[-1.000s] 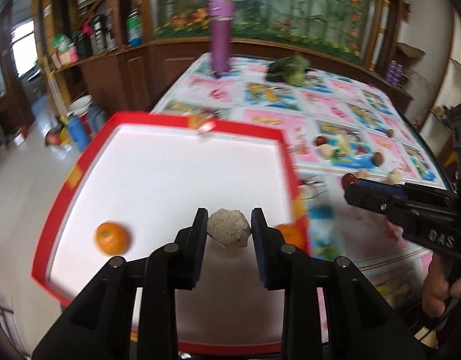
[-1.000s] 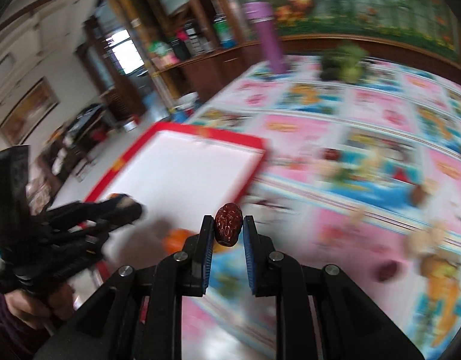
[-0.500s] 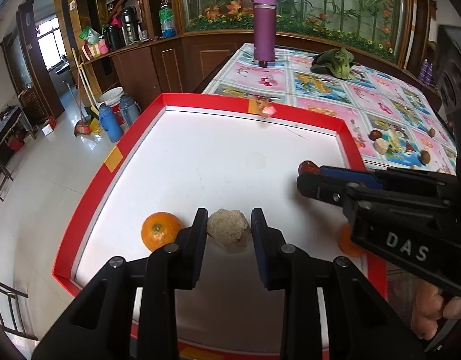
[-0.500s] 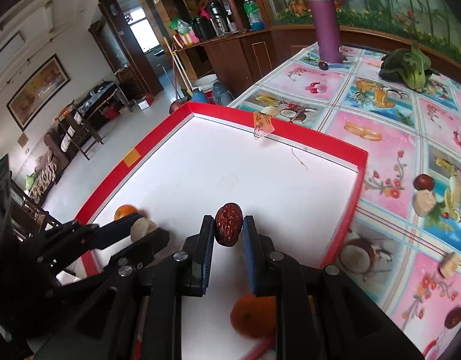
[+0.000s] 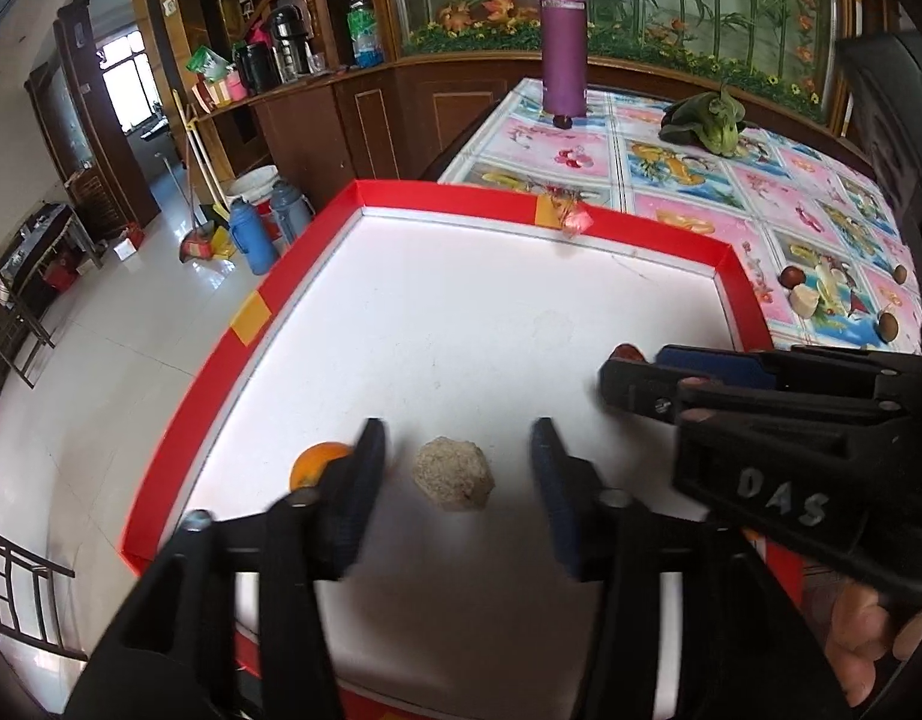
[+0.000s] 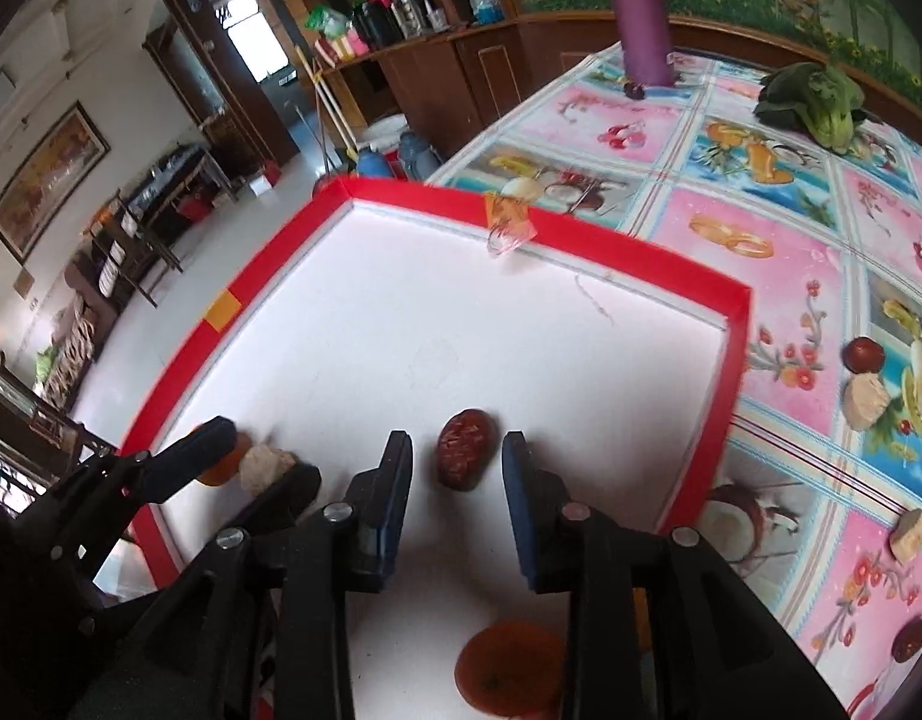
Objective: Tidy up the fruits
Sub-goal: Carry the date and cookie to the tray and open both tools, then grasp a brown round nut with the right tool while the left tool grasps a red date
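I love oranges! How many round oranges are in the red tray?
2: one round orange near the red-rimmed white tray's left edge, another orange at its near edge under the right gripper. More may be hidden.

Left wrist: low over the red tray (image 5: 742,282), facing far.
Right wrist: same, just rightward.
Shared: tray, tabletop (image 6: 760,192).

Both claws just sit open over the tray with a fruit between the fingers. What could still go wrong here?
The date and the pale lump lie loose between open fingers, so either gripper pulling back might nudge them. The left finger is close to the orange and could set it rolling.
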`<state>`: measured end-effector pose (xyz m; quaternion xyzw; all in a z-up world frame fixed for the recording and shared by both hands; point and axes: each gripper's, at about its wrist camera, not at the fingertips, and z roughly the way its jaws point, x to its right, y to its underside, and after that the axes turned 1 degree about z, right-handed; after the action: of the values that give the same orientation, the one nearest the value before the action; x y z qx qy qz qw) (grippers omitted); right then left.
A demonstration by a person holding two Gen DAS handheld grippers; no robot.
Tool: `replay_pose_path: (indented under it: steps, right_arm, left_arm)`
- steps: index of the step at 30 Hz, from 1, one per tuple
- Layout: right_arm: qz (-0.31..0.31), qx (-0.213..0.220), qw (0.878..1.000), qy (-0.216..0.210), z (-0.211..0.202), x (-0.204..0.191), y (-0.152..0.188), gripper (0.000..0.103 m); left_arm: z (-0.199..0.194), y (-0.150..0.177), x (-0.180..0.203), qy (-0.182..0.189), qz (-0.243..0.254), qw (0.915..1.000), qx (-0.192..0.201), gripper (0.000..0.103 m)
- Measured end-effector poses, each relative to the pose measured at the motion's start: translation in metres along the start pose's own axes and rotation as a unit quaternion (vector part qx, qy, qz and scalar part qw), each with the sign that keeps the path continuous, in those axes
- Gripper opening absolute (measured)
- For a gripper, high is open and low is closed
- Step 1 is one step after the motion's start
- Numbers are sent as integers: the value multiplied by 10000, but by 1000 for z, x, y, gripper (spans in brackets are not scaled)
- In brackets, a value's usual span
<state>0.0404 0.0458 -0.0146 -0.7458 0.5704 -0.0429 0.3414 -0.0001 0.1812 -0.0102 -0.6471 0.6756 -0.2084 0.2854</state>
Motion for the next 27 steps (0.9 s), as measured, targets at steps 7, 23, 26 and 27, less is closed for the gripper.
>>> replay_pose_path:
  steps: [7, 23, 26, 27]
  right_arm:
    - [323, 510, 9982, -47, -47, 31, 3, 33]
    - [1431, 1722, 9679, 1144, -198, 196, 80, 44]
    - [1645, 1581, 9649, 1303, -201, 223, 98, 44]
    - [1679, 1509, 9660, 1261, -199, 229, 102, 44]
  left_arm:
    - [-27, -6, 12, 71, -41, 9994, 326, 79]
    - [-70, 0, 125, 1238, 1115, 9852, 394, 84]
    - [-67, 2, 147, 1345, 1309, 9818, 282, 84]
    - [-66, 2, 152, 1395, 1360, 9805, 249, 84]
